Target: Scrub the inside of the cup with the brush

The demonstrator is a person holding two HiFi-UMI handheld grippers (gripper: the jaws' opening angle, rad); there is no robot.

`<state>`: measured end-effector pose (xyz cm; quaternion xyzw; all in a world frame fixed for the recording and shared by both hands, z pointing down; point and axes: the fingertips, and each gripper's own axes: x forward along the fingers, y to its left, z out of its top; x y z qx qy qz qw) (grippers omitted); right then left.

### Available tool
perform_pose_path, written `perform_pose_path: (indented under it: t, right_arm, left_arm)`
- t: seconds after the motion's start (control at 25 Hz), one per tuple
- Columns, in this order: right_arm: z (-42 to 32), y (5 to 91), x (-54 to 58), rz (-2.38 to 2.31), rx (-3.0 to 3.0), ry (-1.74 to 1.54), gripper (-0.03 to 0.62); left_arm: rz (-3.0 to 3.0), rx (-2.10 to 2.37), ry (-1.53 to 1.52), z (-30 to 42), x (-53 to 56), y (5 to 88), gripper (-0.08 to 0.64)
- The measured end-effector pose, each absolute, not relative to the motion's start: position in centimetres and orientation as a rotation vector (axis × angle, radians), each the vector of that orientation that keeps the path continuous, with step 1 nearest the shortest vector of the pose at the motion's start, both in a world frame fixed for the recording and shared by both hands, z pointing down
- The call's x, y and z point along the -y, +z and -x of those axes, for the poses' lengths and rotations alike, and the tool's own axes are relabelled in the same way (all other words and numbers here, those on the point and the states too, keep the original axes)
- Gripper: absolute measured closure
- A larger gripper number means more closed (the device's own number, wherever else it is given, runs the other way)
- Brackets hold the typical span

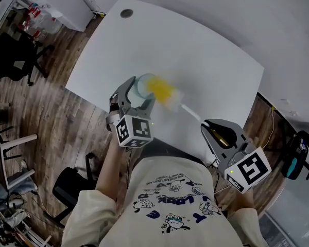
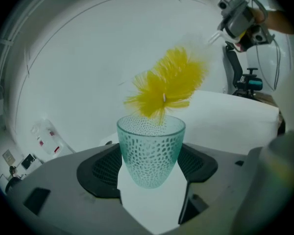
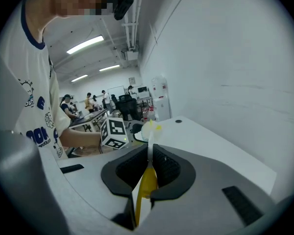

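The person stands at the near edge of a white counter [image 1: 195, 50] with a gripper in each hand. The left gripper [image 1: 139, 95] has its fingers [image 2: 100, 168] clamped on the lower half of a pale green, dimpled glass cup [image 2: 151, 151], one dark pad on either side. The cup's open mouth points away from that gripper. From where I stand I cannot tell whether the cup touches the counter or is held just above it.

The right gripper [image 1: 222, 134] is off to the person's right, beyond the counter's edge. Its fingers [image 3: 169, 168] are squeezed tight on the yellow grip end of the brush [image 1: 165, 92]. The thin white stem runs from there towards the cup. The fluffy yellow bristle head sits at the cup's rim. Only its lowest bristles dip inside the mouth, and most of the head is outside.

Around the counter is a wooden floor [image 1: 56, 117], with a black office chair [image 1: 13, 55] off to the left.
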<state>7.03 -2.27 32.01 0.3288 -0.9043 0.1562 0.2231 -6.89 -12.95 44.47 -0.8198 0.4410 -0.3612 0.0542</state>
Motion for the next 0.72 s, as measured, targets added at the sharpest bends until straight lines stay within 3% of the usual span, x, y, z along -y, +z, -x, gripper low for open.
perform_pose_path:
  t: [0.72]
  right_arm:
    - [-6.3,34.2,1.9,-0.849,2.367,0.508,0.547]
  left_arm:
    - [2.242,-0.966,-1.18,3.2,10.0,43.6,0.206]
